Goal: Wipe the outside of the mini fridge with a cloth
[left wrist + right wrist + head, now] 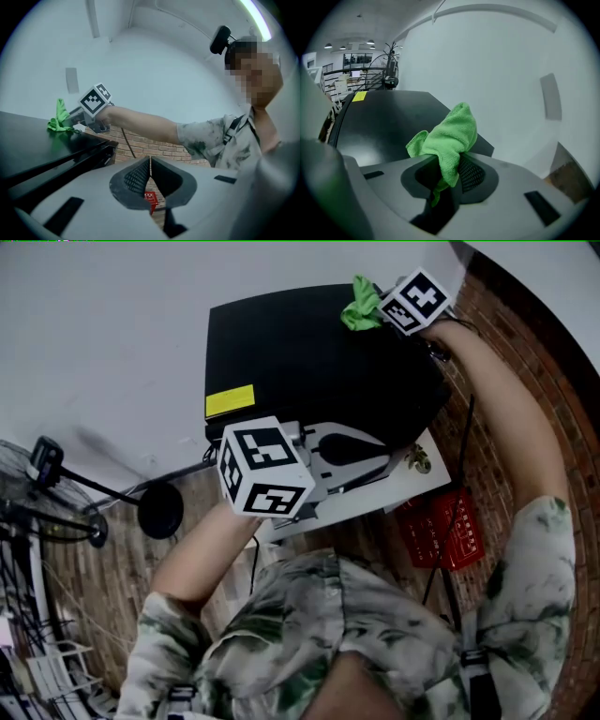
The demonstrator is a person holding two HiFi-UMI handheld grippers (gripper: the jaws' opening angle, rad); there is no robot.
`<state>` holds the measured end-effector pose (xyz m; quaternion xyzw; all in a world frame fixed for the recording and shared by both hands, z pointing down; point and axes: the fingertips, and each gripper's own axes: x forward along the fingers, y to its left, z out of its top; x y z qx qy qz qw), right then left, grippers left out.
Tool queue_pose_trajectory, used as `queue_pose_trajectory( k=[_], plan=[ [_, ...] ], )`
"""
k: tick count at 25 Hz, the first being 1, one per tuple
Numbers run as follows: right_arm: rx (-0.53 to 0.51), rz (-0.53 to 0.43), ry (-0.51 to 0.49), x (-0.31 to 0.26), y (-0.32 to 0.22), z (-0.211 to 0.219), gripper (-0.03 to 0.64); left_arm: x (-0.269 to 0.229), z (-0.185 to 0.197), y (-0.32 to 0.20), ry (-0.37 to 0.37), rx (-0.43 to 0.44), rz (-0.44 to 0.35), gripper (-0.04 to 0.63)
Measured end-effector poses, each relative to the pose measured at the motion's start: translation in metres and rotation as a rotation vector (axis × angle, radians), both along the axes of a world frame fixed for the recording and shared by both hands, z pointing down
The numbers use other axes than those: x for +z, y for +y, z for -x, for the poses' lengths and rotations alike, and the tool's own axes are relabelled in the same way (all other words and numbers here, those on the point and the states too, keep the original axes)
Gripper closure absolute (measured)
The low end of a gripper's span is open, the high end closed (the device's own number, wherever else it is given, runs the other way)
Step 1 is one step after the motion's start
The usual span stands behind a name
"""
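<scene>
- The mini fridge (pixel 309 362) is a black box against a white wall, seen from above; a yellow sticker (pixel 230 400) sits at the left front corner of its top.
- The green cloth (pixel 452 133) is bunched on the fridge's top at the back right corner, close to the wall.
- The right gripper (pixel 449 171) reaches over that corner with its jaws pinching the cloth (a fold hangs down between them, and most of the cloth bulges out ahead onto the black top).
- The left gripper (pixel 150 180) is held at the fridge's front edge, towards its right side; its jaws are pressed together with only a thin slit between them, and nothing is in them.
- A red crate (pixel 445 531) sits on the brick-patterned floor below the fridge's front right corner.
</scene>
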<state>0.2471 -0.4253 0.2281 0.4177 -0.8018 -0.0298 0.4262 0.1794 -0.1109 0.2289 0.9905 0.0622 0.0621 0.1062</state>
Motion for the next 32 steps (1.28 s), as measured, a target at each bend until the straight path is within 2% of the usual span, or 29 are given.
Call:
queue_pose_trajectory(
  k=[5, 9, 12, 18, 24, 28, 32],
  plan=[
    [0.074, -0.005, 0.018, 0.002, -0.003, -0.044, 0.509, 0.003, -0.009, -0.001, -0.002, 0.005, -0.001, 0.569],
    [0.06, -0.027, 0.002, -0.011, -0.001, -0.034, 0.509, -0.002, -0.013, 0.002, 0.001, 0.015, -0.01, 0.569],
    [0.001, -0.038, -0.019, -0.029, -0.007, 0.01, 0.509, -0.009, -0.005, -0.004, 0.005, 0.02, -0.009, 0.569],
    [-0.176, -0.076, -0.053, -0.054, -0.008, 0.124, 0.509, -0.01, 0.0, -0.007, 0.009, 0.012, 0.006, 0.569],
    [-0.327, -0.055, -0.023, -0.037, -0.007, 0.224, 0.509, -0.011, 0.002, -0.008, -0.001, -0.003, -0.001, 0.569],
    [-0.355, -0.035, -0.015, -0.016, -0.021, 0.258, 0.509, -0.007, 0.005, -0.008, -0.014, 0.001, -0.002, 0.569],
    [-0.33, -0.018, 0.02, -0.002, -0.04, 0.257, 0.509, -0.002, 0.01, -0.01, -0.018, -0.007, 0.006, 0.569]
  ],
)
